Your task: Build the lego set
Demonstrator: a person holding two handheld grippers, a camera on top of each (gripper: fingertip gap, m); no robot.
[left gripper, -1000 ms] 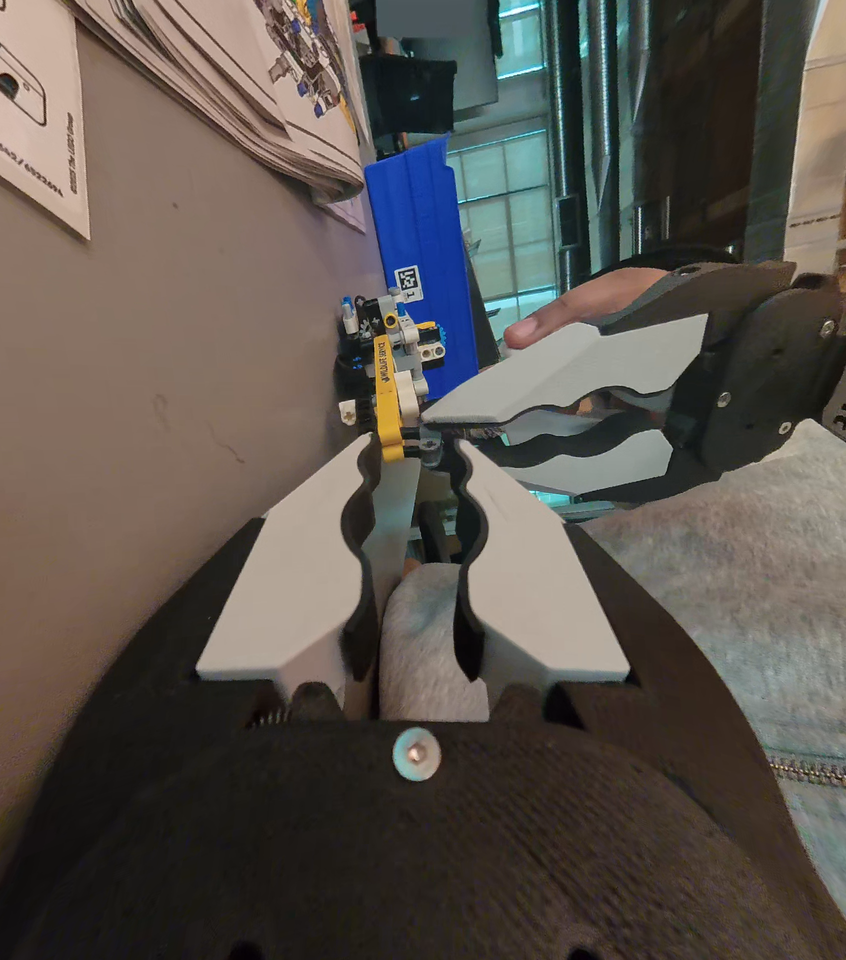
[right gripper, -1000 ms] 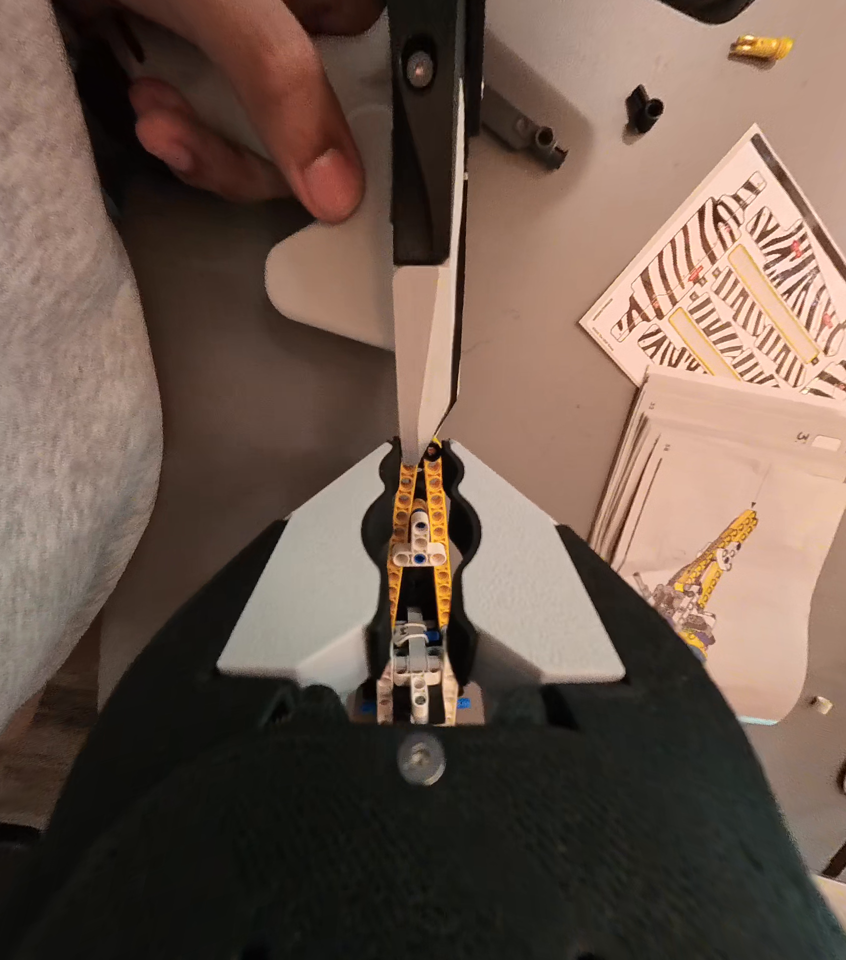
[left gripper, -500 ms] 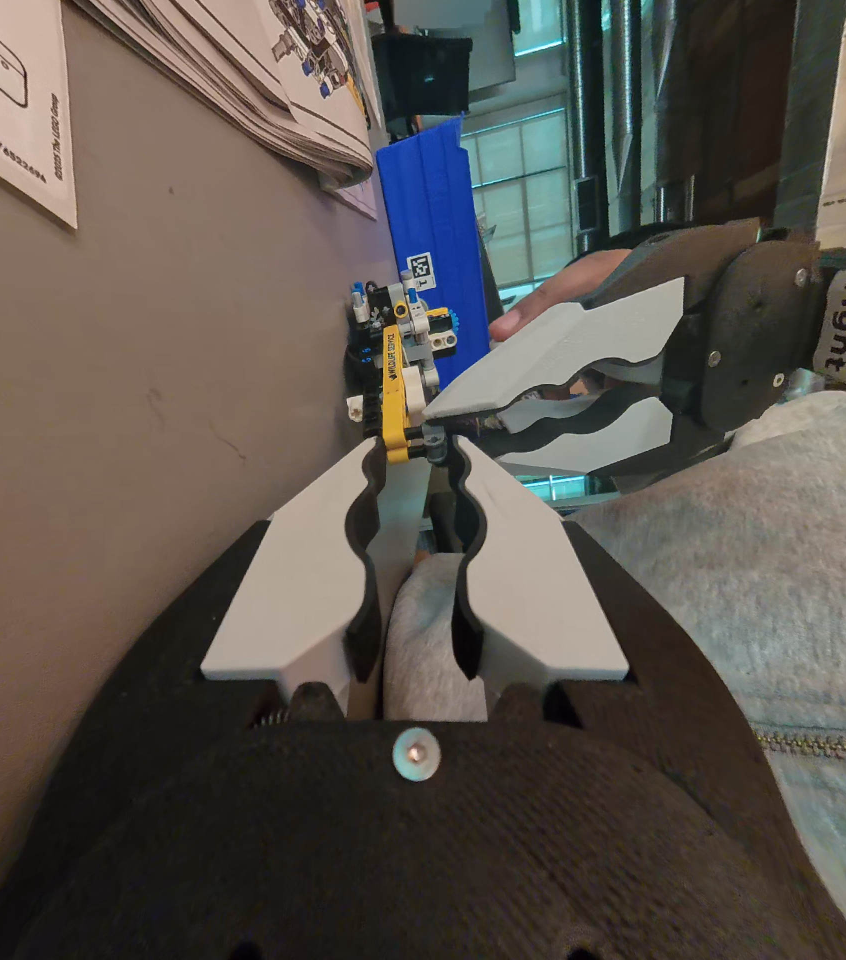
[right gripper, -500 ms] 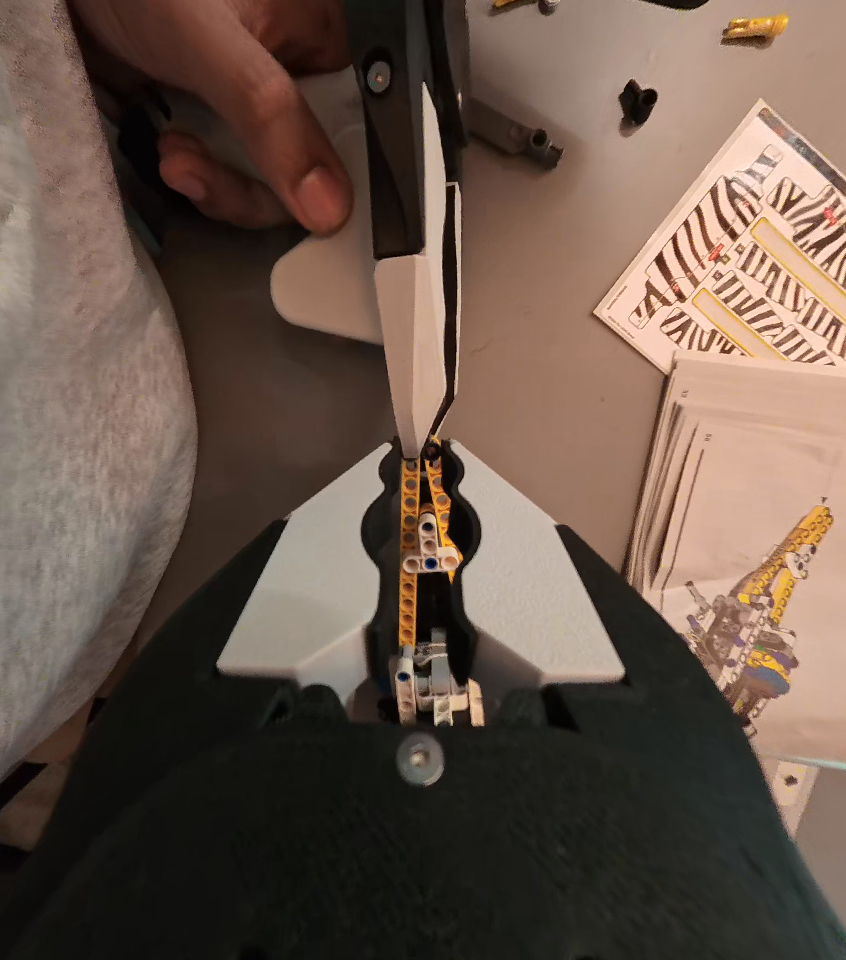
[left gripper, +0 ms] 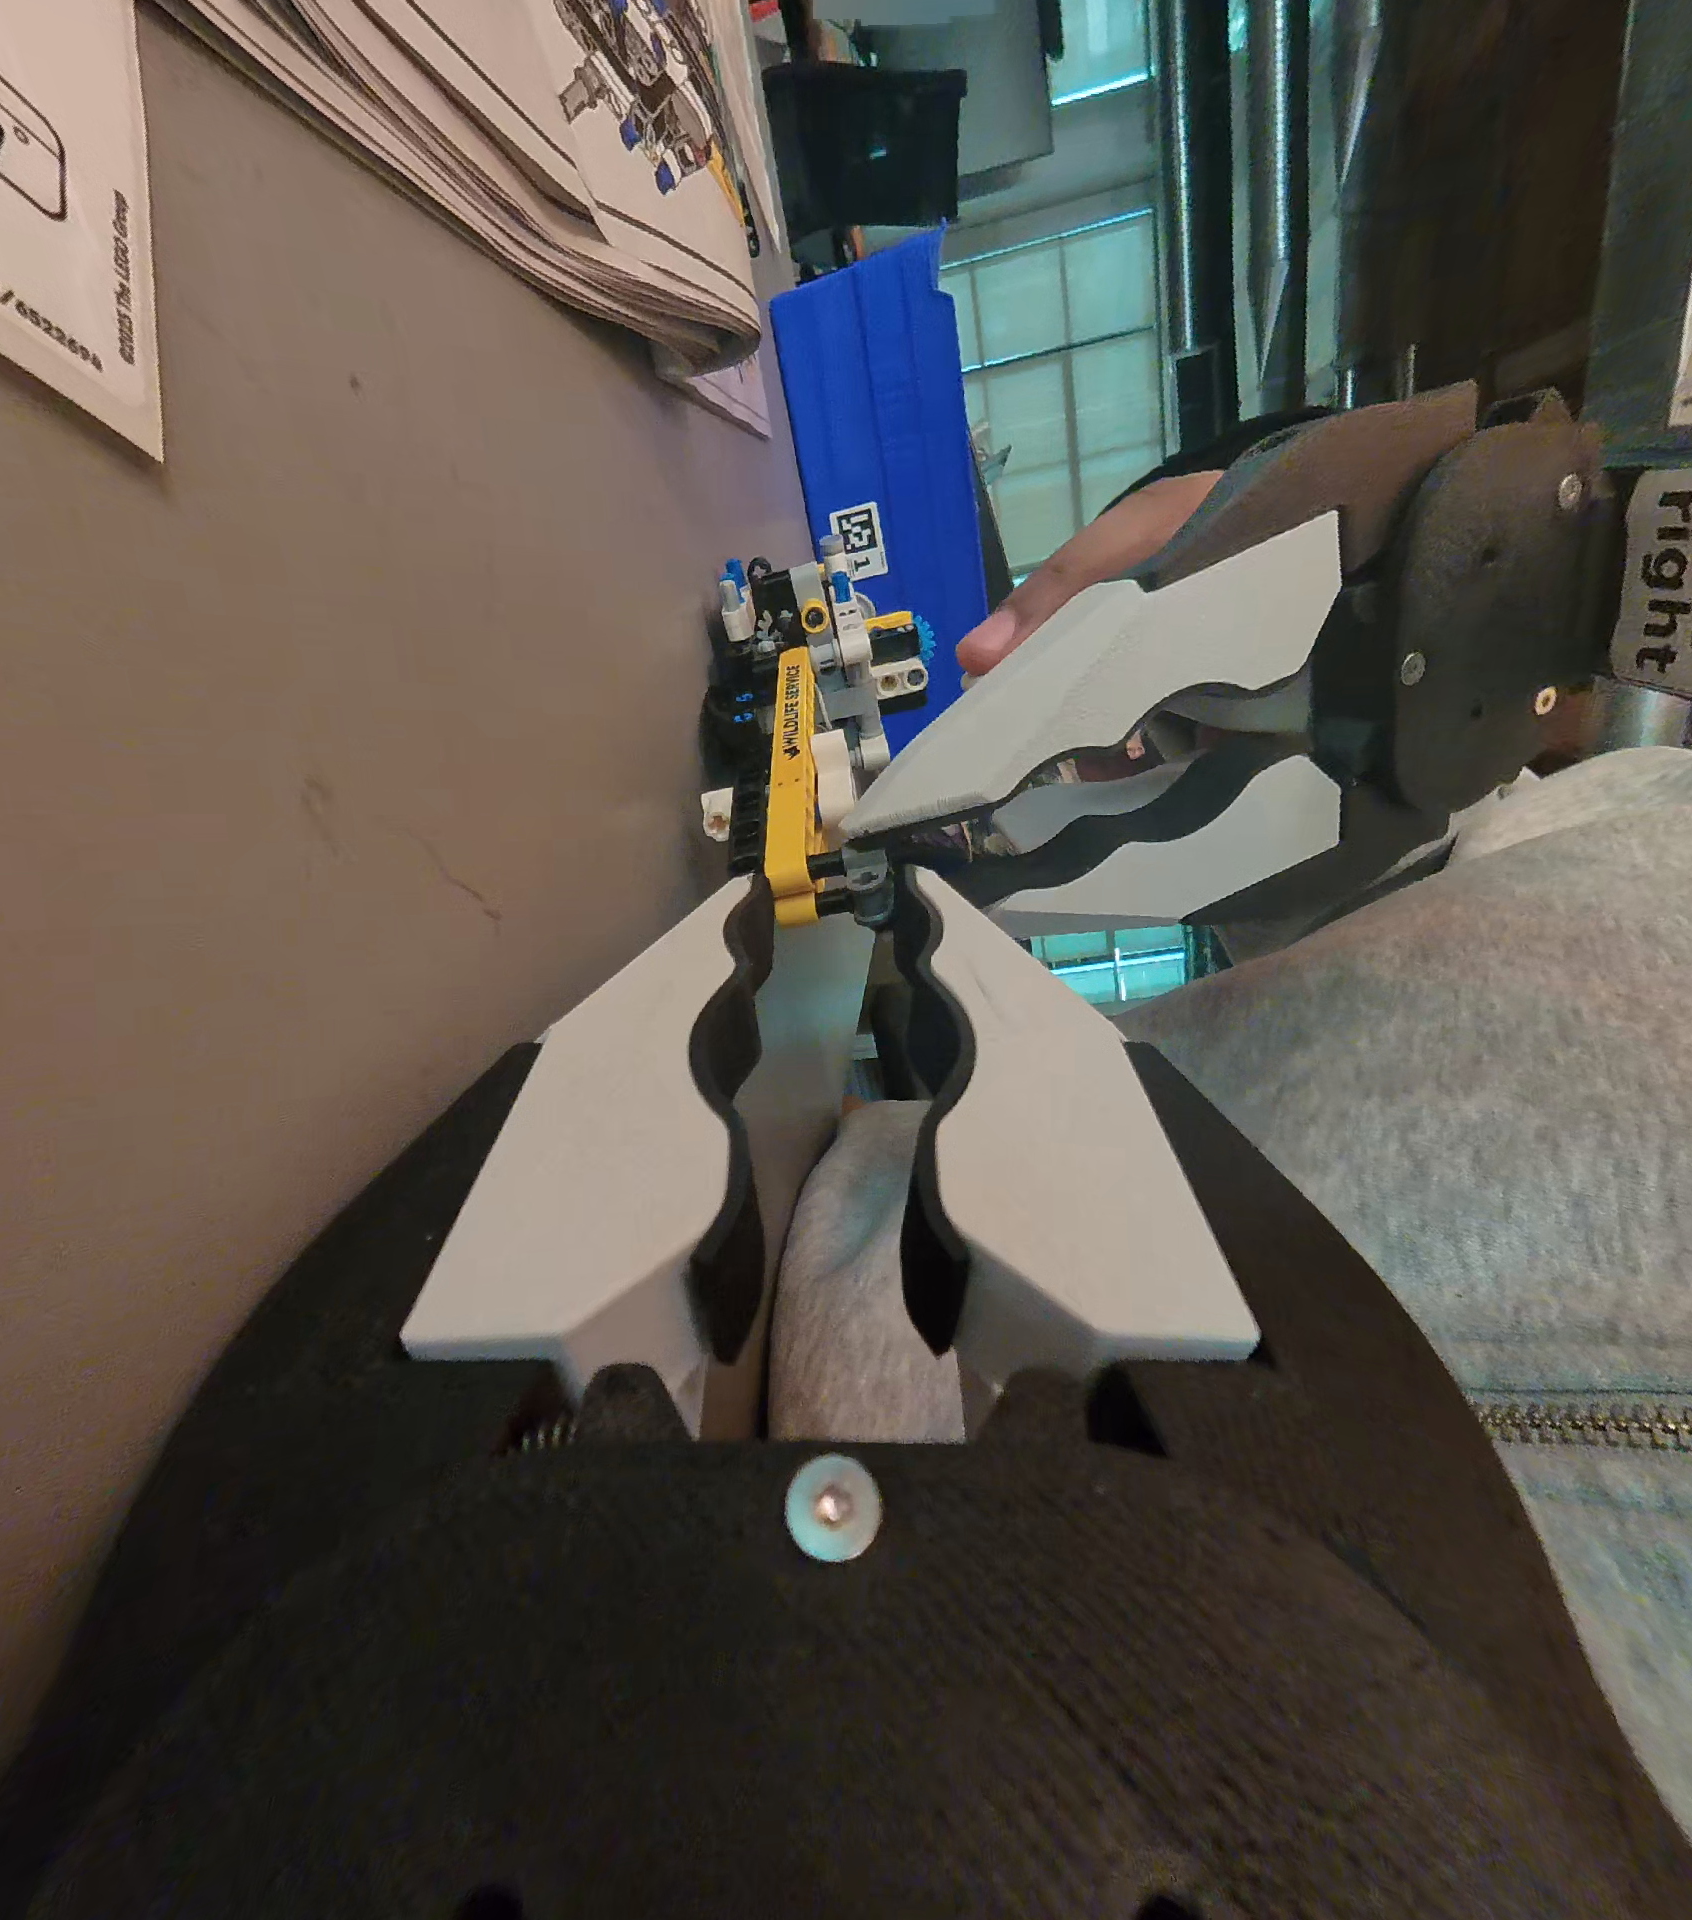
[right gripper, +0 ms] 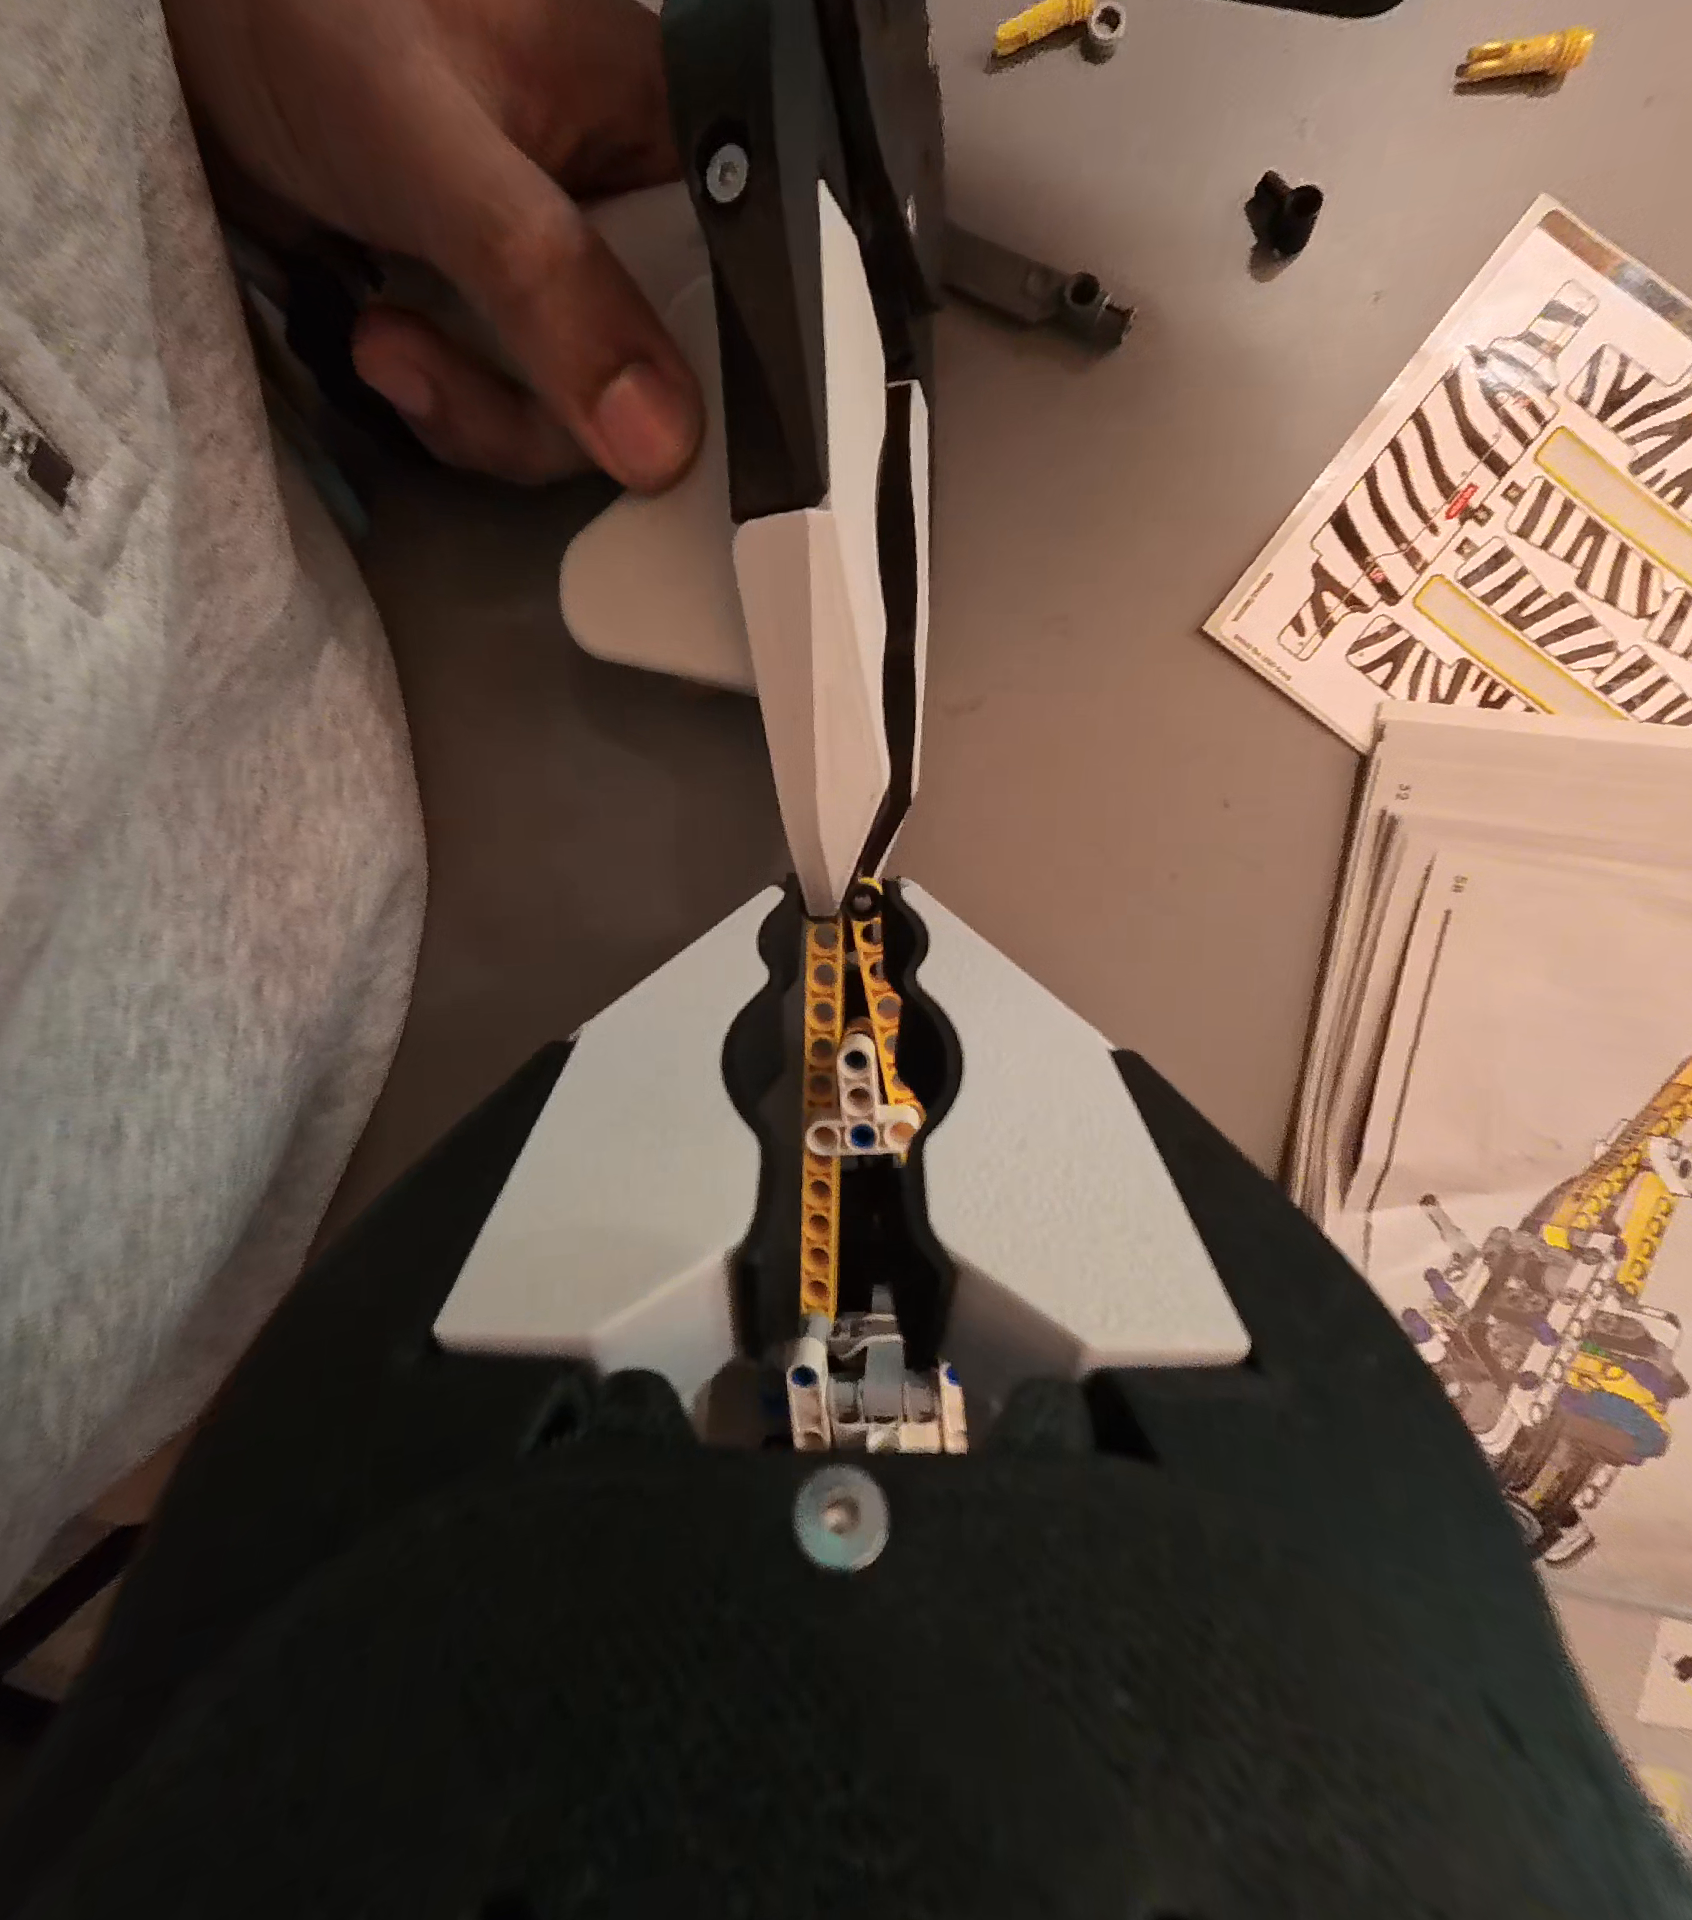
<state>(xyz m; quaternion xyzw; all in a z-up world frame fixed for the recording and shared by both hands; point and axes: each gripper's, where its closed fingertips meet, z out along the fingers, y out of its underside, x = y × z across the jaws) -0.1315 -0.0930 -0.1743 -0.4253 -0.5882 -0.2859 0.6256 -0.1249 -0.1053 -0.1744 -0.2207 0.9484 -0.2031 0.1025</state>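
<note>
The lego model (left gripper: 800, 769) has yellow beams with white, grey and black parts and is held off the grey table (right gripper: 1081, 623). My right gripper (right gripper: 847, 904) is shut on the model (right gripper: 826, 1039), whose yellow beams run lengthwise between its fingers. In the left wrist view the right gripper (left gripper: 935, 862) comes in from the right. My left gripper (left gripper: 834, 899) is shut on the model's tip, on the yellow beam end and a small grey connector. In the right wrist view it (right gripper: 847, 873) comes down from the top, with a hand behind it.
An instruction booklet (right gripper: 1548, 1091) and a zebra sticker sheet (right gripper: 1548, 499) lie to the right. Loose yellow pins (right gripper: 1528, 52), a black connector (right gripper: 1283, 208) and a grey beam (right gripper: 1039, 286) lie at the far side. A blue box (left gripper: 873, 436) stands behind the model. A grey sleeve fills the left. My left and right fingertips are right by each other.
Both grippers have kept their hold while the model shifted slightly relative to the table. Between the right gripper's fingers, one yellow beam now slants away from the other.
</note>
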